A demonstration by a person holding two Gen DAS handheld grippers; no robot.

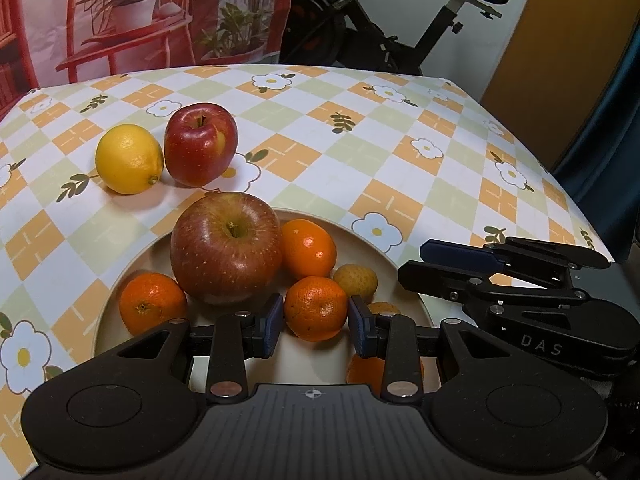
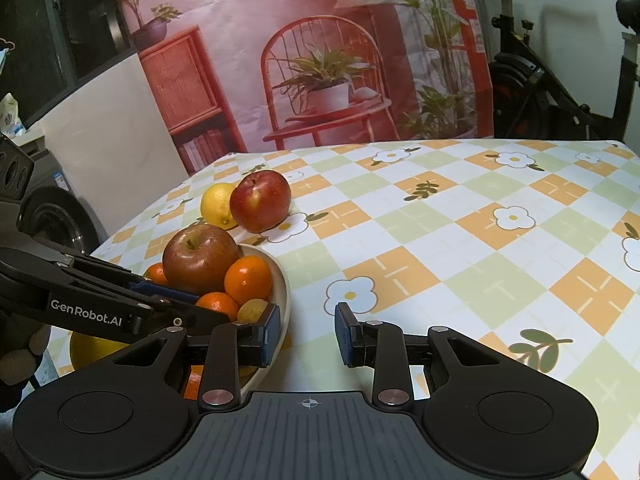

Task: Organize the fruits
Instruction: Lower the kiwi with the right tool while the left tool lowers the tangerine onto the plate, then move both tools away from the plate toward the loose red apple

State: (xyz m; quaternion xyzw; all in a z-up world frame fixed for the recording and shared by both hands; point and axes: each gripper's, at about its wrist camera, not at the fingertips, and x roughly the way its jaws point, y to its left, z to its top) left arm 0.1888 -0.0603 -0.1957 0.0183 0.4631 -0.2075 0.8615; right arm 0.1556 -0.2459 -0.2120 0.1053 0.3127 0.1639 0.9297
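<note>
Gripping a tangerine, the left gripper has its blue pads pressed against both sides of the fruit, just above the floor of the cream bowl. Whether the tangerine rests on the bowl or hangs a little clear of it cannot be told. The right gripper is nearly clenched with nothing between its pads; it hovers over the checked tablecloth just beside the bowl's rim.

Around the held fruit, the bowl already carries a large apple, two more tangerines, a small yellowish fruit, and at least one more orange piece half hidden under the left gripper's fingers. Outside the bowl, on the cloth just beyond its far rim, stand a lemon and a red apple, touching or nearly touching each other.

Judging from this, most of the gathering looks done: the bowl is well filled, and the lemon and the red apple appear to be the only fruit left out. The held tangerine seems to be either just arriving or about to be shifted.
</note>
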